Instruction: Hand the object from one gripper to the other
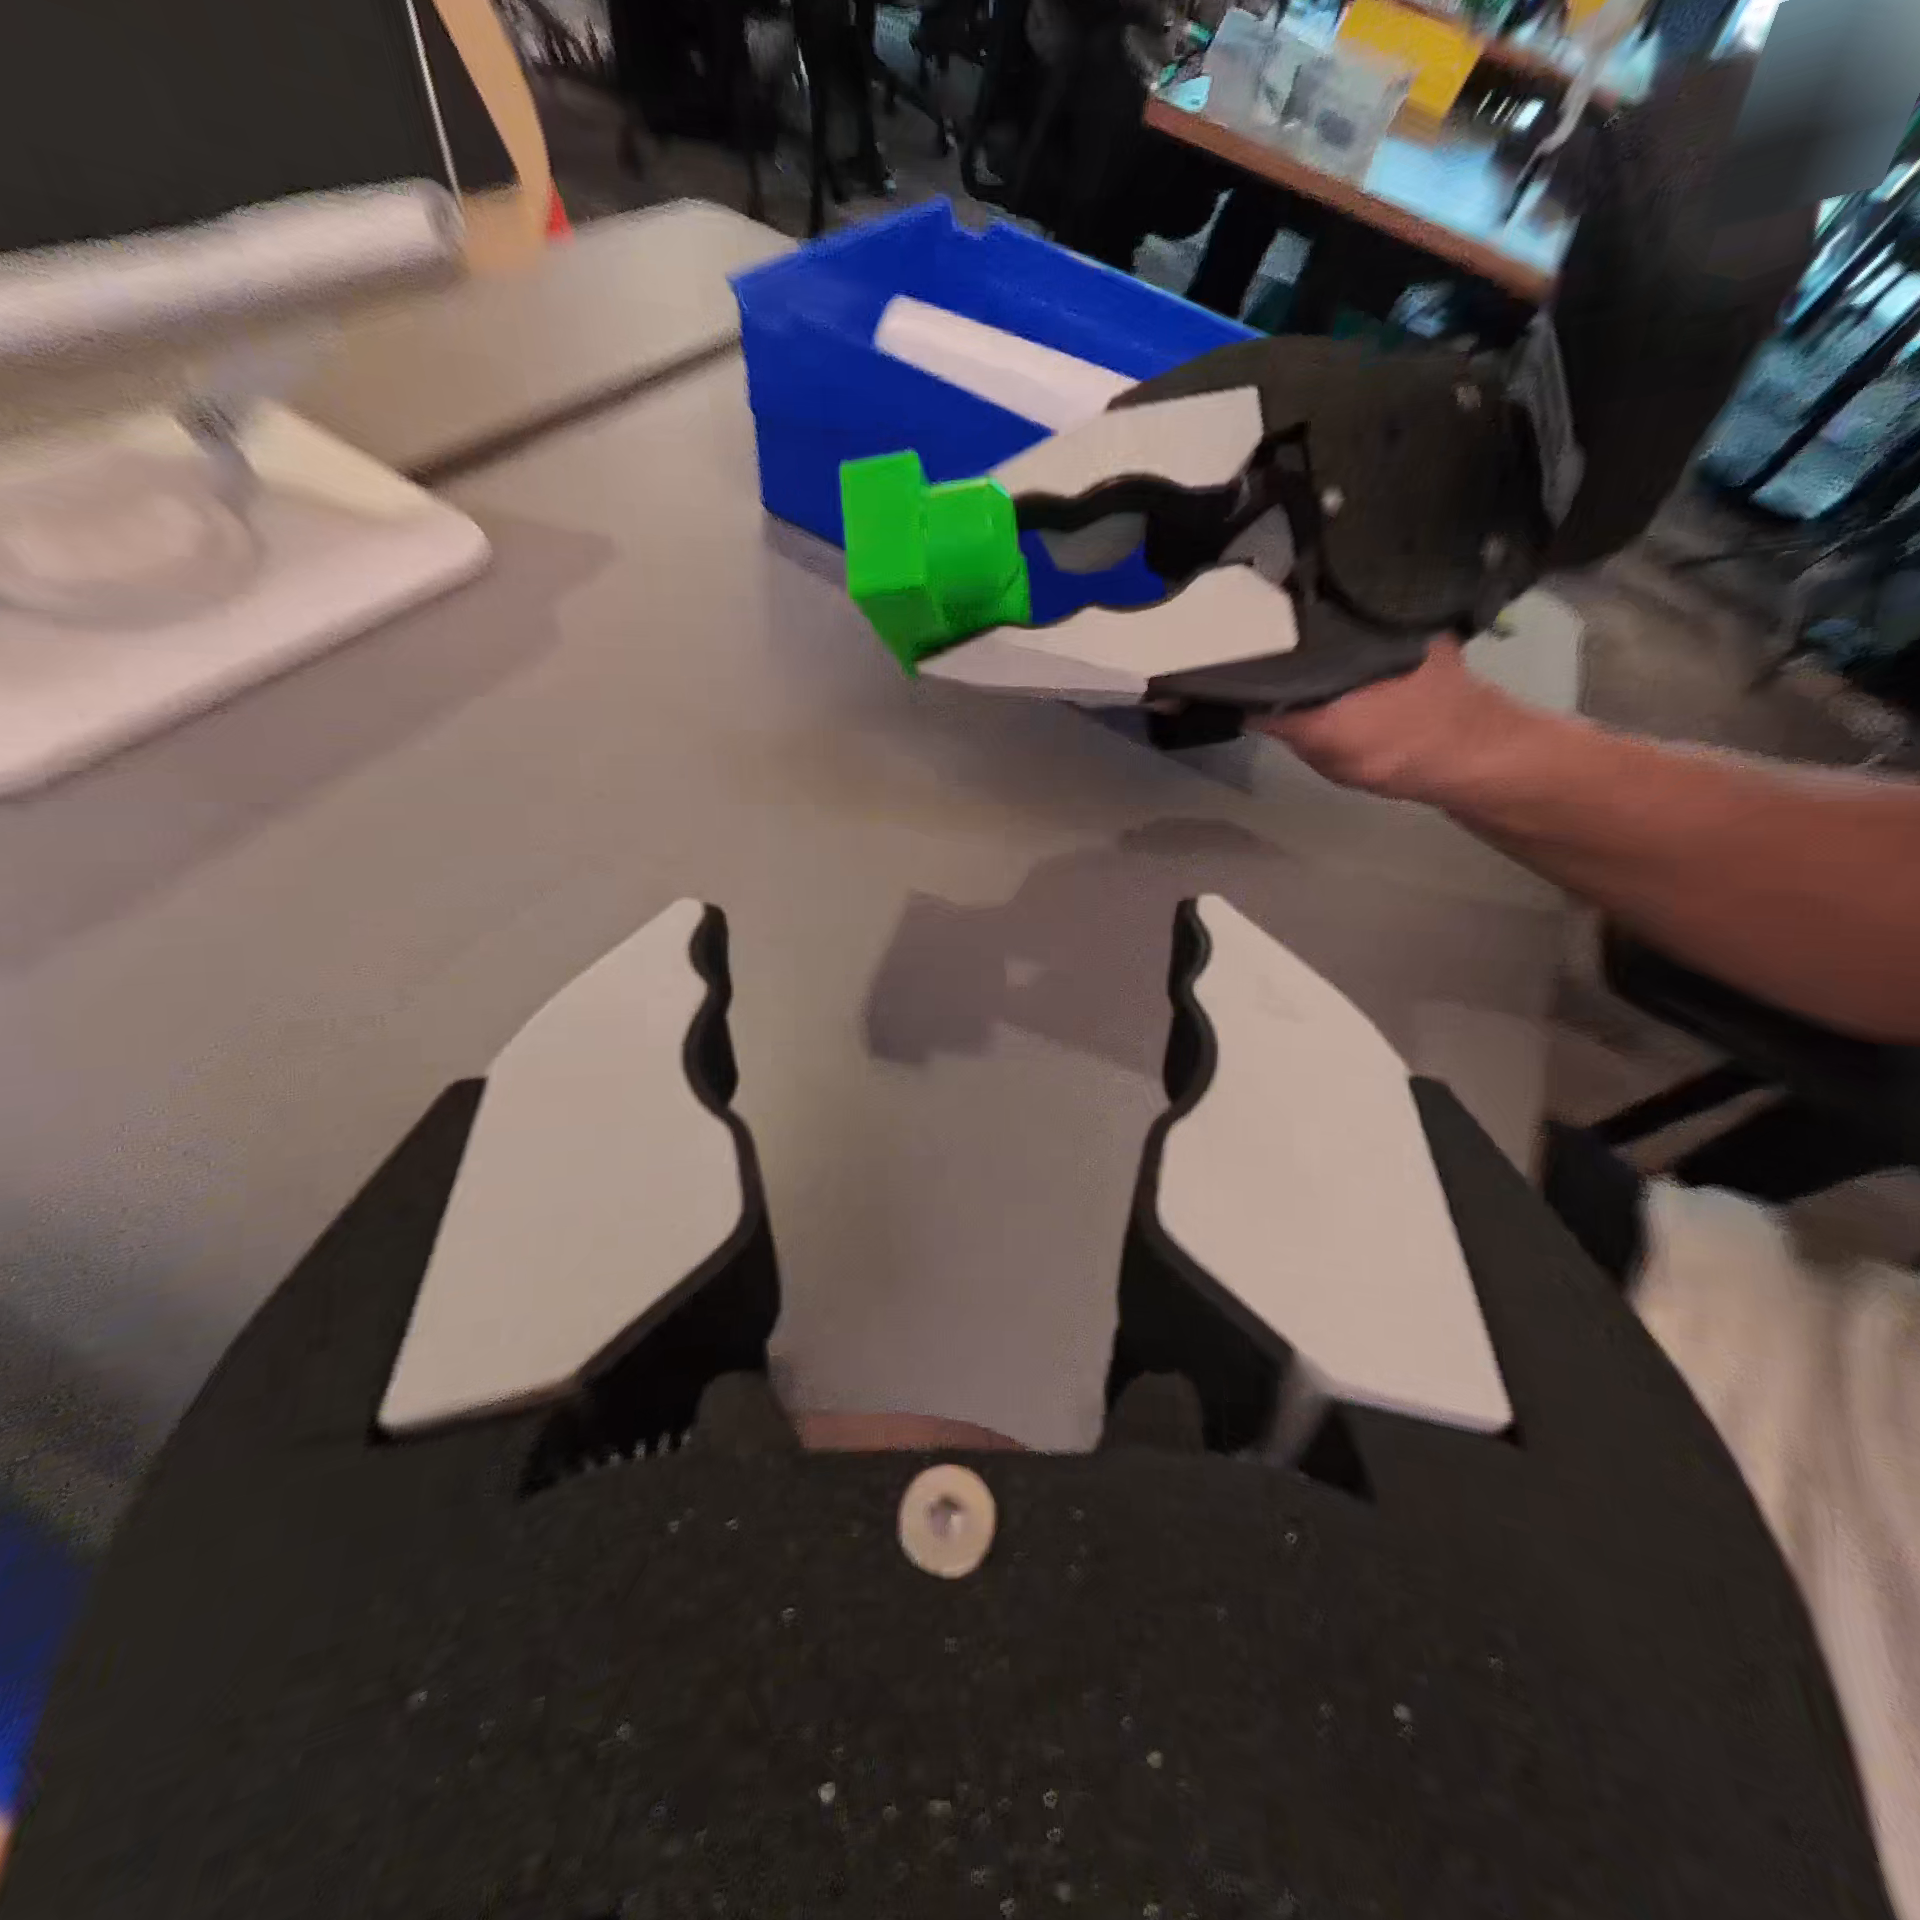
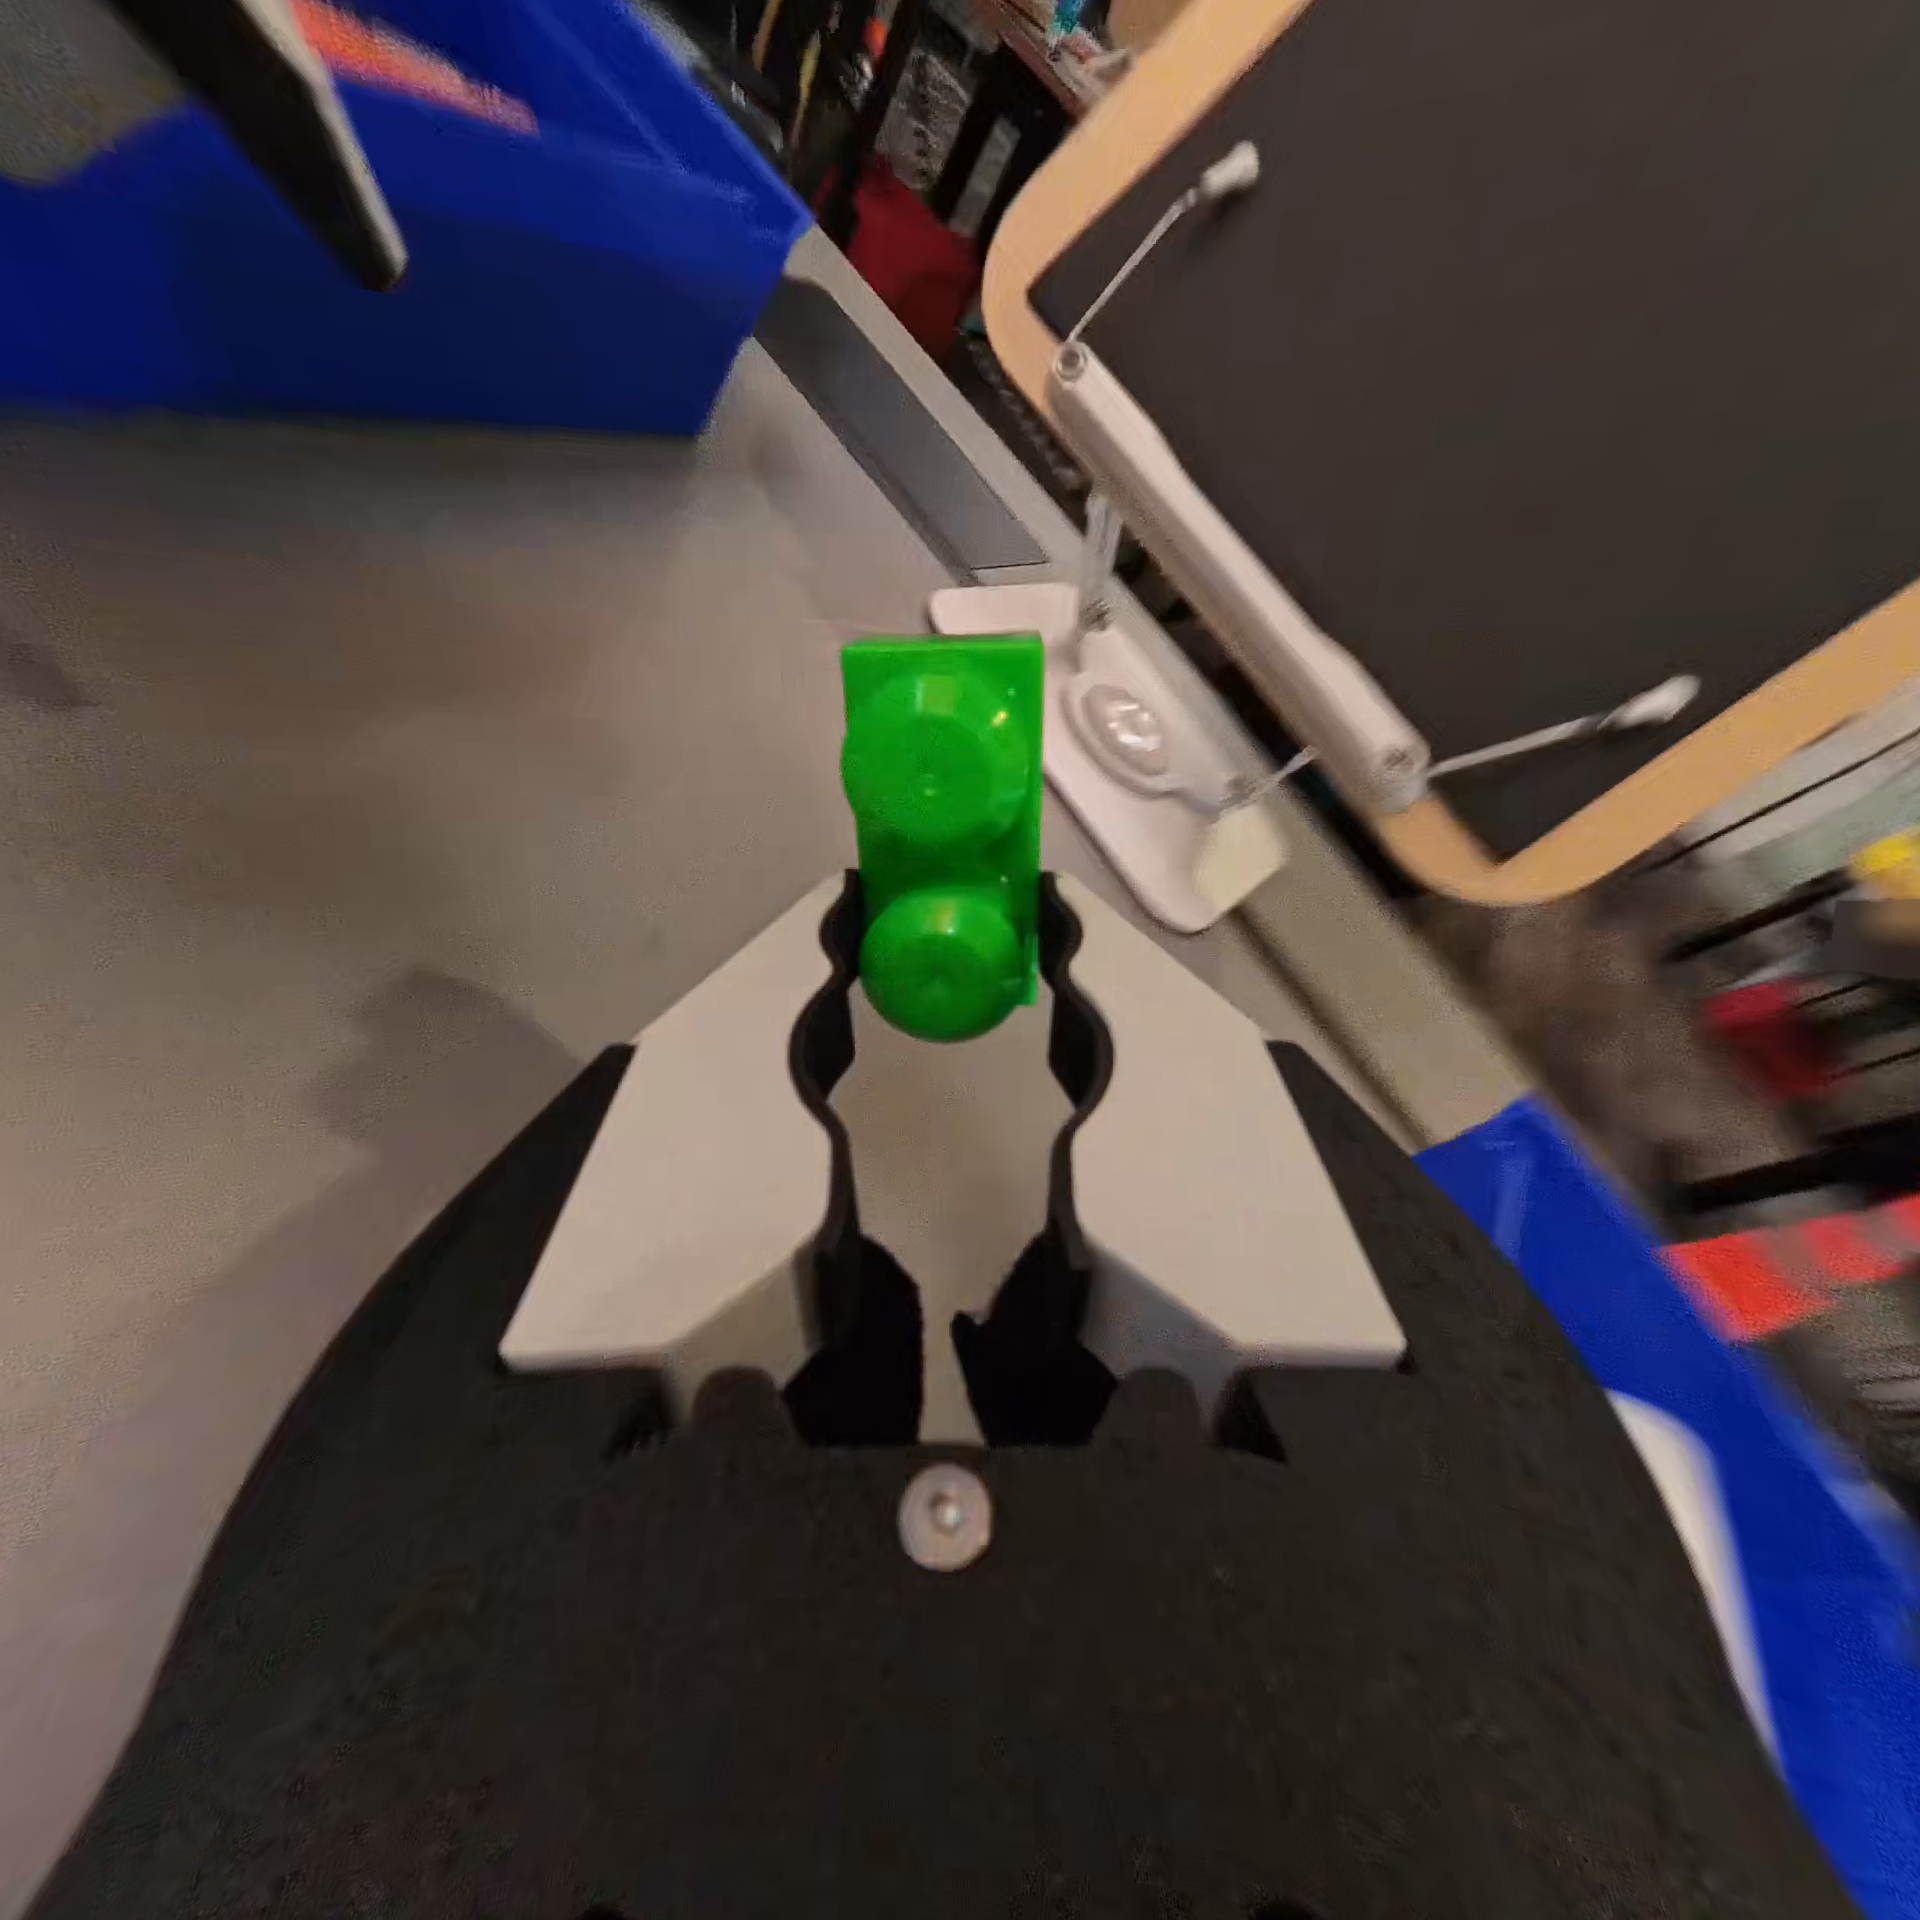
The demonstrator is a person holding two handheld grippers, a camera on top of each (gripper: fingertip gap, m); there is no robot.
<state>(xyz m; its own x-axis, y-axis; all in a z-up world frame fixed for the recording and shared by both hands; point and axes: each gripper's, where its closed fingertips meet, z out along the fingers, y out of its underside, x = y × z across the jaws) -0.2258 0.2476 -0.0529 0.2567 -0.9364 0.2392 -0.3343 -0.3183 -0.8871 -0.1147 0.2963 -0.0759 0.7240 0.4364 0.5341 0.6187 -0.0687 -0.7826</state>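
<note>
Both tools shared one build. The left gripper (image 1: 951, 914) had a broad black body with a speckled, grainy surface and a round silver screw (image 1: 945, 1520) set in its middle near the camera. Its two fingers (image 1: 592, 1174) were flat pale grey plates, angular in outline, each lined on the inner edge with black padding cut in a wavy profile. The right gripper (image 2: 945, 894) matched it, with the same silver screw (image 2: 943, 1520); seen from the left wrist view its black housing carried small bolts.
</note>
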